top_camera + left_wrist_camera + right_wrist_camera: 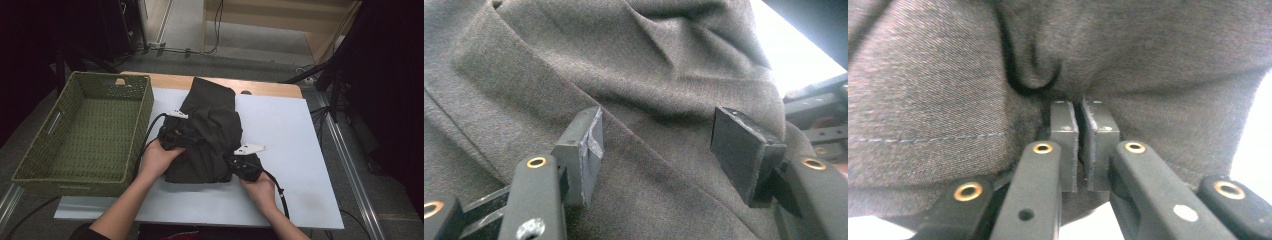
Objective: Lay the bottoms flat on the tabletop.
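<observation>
I count one dark olive-brown folded fabric garment (207,135), centre frame on the white table sheet (285,135). One green woven basket (85,132) at left. Left gripper (656,150): jaws apart over cloth. Right gripper (1080,145): pinched closed at garment's edge.

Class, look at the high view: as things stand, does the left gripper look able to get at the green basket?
Probably yes. The left gripper, jaws open against the dark garment, sits just beside the green basket, with nothing standing between them on the table.

garment (210,135) on table (300,150) | basket (85,135) left of garment
</observation>
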